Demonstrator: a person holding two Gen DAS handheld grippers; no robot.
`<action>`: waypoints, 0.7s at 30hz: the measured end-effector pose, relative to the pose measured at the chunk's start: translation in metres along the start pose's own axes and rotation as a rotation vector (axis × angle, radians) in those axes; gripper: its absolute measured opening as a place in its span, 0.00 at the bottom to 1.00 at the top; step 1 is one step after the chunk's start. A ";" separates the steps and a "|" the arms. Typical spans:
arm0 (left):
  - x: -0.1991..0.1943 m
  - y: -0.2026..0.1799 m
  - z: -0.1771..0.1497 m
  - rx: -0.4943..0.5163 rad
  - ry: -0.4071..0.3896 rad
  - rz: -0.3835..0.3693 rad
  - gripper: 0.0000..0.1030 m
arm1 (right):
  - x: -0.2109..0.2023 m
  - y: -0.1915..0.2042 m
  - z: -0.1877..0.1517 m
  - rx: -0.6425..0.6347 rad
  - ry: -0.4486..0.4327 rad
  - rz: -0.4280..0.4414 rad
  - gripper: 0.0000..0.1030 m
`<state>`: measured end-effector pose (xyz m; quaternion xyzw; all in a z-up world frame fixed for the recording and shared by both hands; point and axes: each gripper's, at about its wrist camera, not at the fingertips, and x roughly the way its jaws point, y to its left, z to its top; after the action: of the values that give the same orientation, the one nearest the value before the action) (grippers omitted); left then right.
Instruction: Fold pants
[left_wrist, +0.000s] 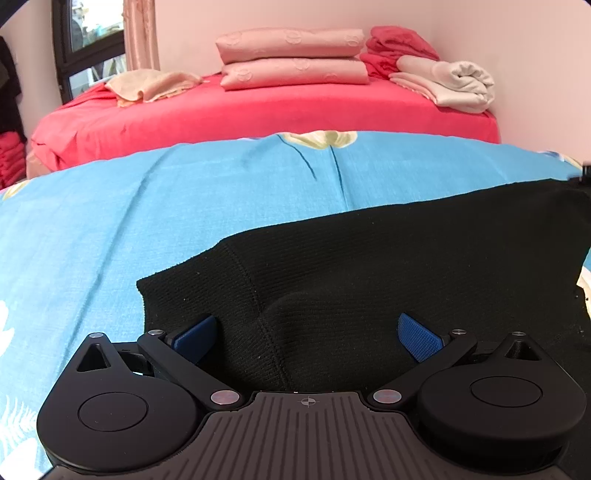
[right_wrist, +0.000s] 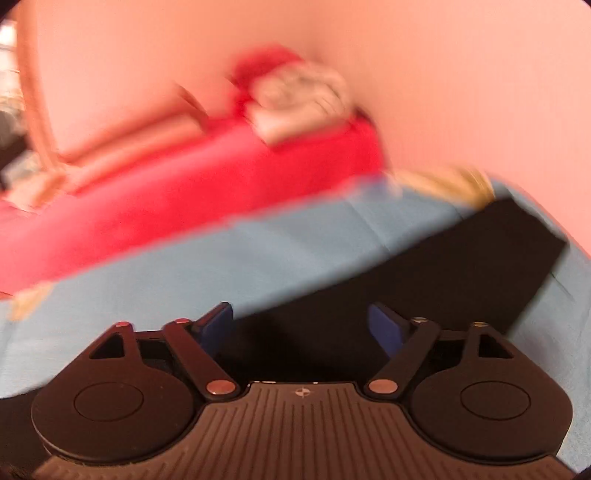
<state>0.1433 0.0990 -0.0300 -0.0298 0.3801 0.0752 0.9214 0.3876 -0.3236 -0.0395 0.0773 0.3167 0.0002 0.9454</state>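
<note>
Black knit pants (left_wrist: 406, 258) lie flat on a blue flowered sheet (left_wrist: 147, 206), running off to the right. My left gripper (left_wrist: 306, 332) is open low over the pants' near left end. A small hump of cloth rises between its blue pads (left_wrist: 195, 334), which do not press on it. The right wrist view is blurred and tilted. There the pants (right_wrist: 480, 251) stretch away to the upper right across the sheet (right_wrist: 258, 251). My right gripper (right_wrist: 301, 326) stands open over the dark cloth, its pads (right_wrist: 384, 328) apart.
Behind the blue sheet stands a red-covered bed (left_wrist: 258, 110) with two pink pillows (left_wrist: 291, 59), a beige towel (left_wrist: 151, 85), and red and cream folded blankets (left_wrist: 450, 81). A window (left_wrist: 88, 37) is at the far left. A pink wall closes the right side.
</note>
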 end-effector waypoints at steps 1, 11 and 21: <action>0.000 0.000 0.000 0.000 0.000 0.000 1.00 | 0.000 -0.007 -0.002 0.005 -0.059 -0.048 0.66; 0.000 0.000 0.000 0.001 -0.001 0.001 1.00 | -0.066 -0.050 0.010 0.128 -0.078 -0.121 0.77; -0.002 0.000 0.000 0.005 -0.002 0.007 1.00 | -0.209 -0.065 -0.081 0.187 -0.010 0.077 0.88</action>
<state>0.1422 0.0984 -0.0289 -0.0263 0.3796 0.0773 0.9215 0.1690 -0.3859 0.0120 0.1772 0.3073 0.0066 0.9350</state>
